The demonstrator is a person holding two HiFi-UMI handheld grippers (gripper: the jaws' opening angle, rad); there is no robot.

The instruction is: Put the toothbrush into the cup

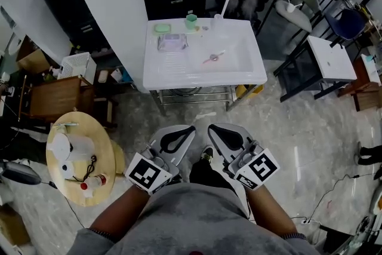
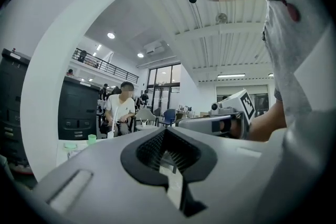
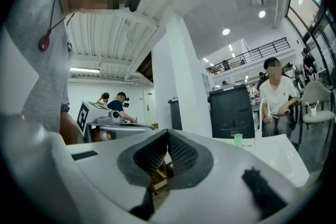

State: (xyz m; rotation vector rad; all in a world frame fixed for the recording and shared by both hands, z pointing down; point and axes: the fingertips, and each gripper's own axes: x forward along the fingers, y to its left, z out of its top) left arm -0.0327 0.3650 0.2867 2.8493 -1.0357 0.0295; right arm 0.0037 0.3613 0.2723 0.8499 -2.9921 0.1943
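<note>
Holding left gripper (image 1: 190, 128) and right gripper (image 1: 210, 127) side by side, well short of white table (image 1: 242, 71). Both jaws together, nothing between. Toothbrush (image 1: 213, 57) flat on table, well apart from green cup (image 1: 191, 21).

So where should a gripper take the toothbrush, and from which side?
Probably mid-handle, from above, closing across its thin length: the toothbrush lies flat and slanted on the table, clear of the green cup. Which end has bristles is too small to tell.
</note>
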